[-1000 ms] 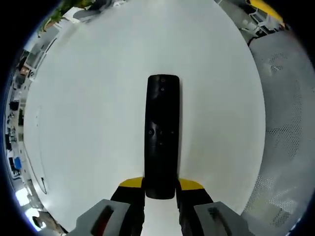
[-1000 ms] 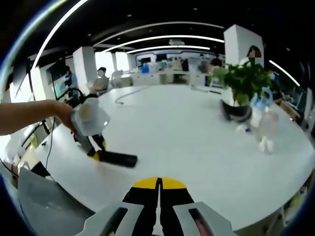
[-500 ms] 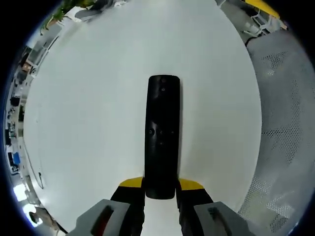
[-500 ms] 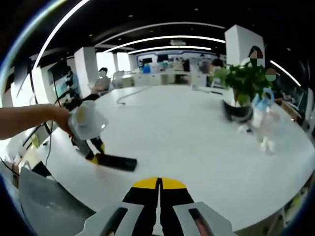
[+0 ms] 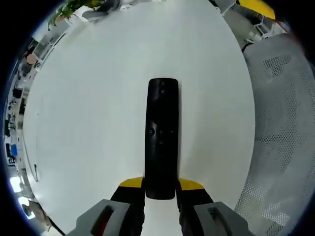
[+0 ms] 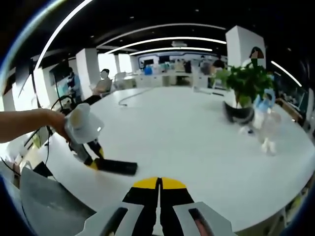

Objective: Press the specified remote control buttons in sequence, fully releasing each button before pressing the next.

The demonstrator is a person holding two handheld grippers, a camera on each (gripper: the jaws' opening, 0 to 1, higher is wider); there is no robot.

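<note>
Left gripper view: left claw at bottom centre, jaws clamped on the near end of the black remote, one yellow-tipped jaw on each long side. Remote runs straight up the frame from between the jaws, long axis vertical in the picture, in line with the claw, far end at mid-frame. Button face up; a small cluster of buttons around mid-length, one more near the far end, labels too small to read. White surface under and around it; cannot tell whether the remote rests on it or is held just above. Grey mesh chair along the right edge of the frame. Green plant at upper left.

Right gripper view: right claw at bottom centre, jaws pressed together, yellow tips meeting, nothing between them, above the near edge of the white surface. Remote at lower left of the frame, well apart from this claw, up and to its left. Long axis near horizontal in the picture, free end pointing right, slightly down. Left end gripped by the left claw, held by a hand coming in from the left edge. Potted plant at upper right on the surface; clear bottle just beside it, lower right. Cable lying across the far part of the surface, upper centre-left.
</note>
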